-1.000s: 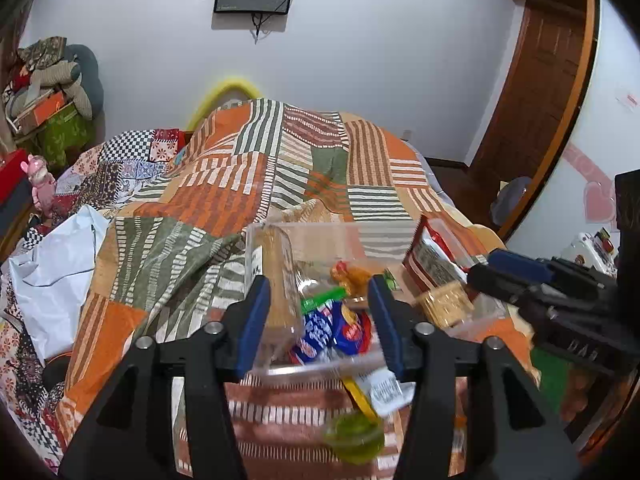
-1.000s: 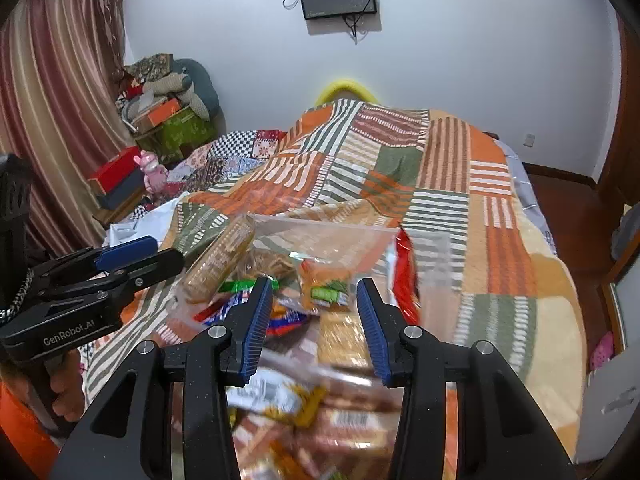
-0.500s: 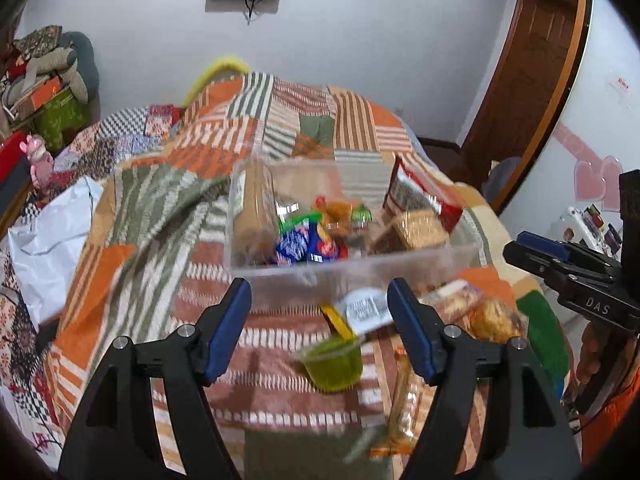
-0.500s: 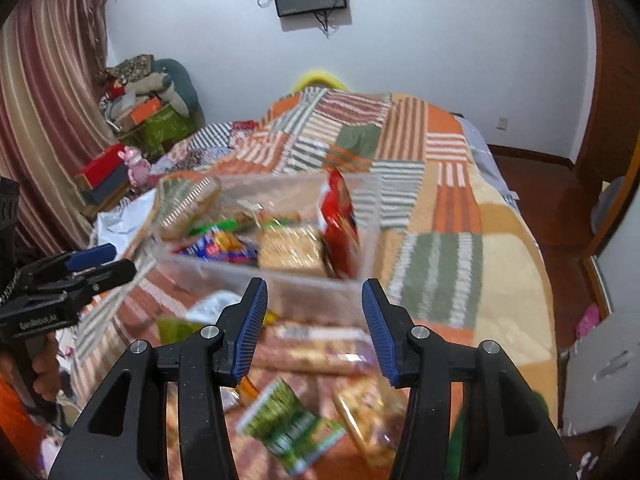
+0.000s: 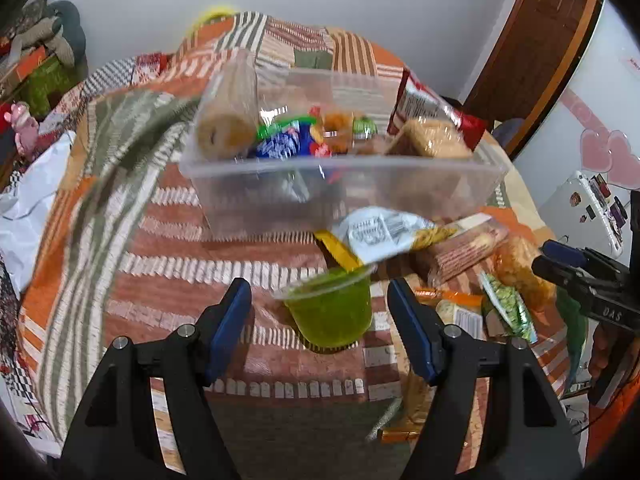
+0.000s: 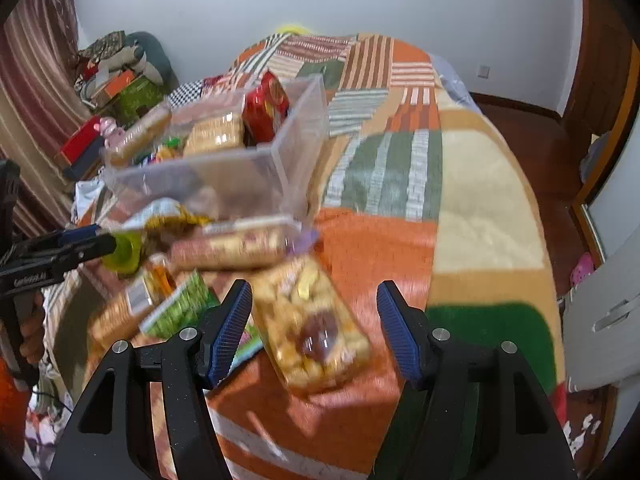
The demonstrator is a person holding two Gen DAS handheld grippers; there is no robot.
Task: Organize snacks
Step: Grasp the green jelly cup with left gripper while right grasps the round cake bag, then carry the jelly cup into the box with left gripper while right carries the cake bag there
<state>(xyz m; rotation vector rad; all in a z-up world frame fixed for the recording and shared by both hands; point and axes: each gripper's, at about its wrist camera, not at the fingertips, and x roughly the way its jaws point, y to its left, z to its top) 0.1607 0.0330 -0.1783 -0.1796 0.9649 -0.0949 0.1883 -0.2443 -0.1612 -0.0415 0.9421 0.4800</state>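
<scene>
Over the last second both tongs had drawn back from the clear tub (image 5: 344, 184) on the bed (image 6: 480, 200) and come down over the loose snacks lying before it, so another pick-up seemed at hand. On the left, the left tongs (image 5: 320, 332) stood wide open and empty, the green jelly cup (image 5: 330, 312) between the blue pads but apparently untouched. On the right, the right tongs (image 6: 314, 328) were equally wide, gripping nothing, straddling the clear packet of biscuits (image 6: 310, 328) on the orange blanket.
</scene>
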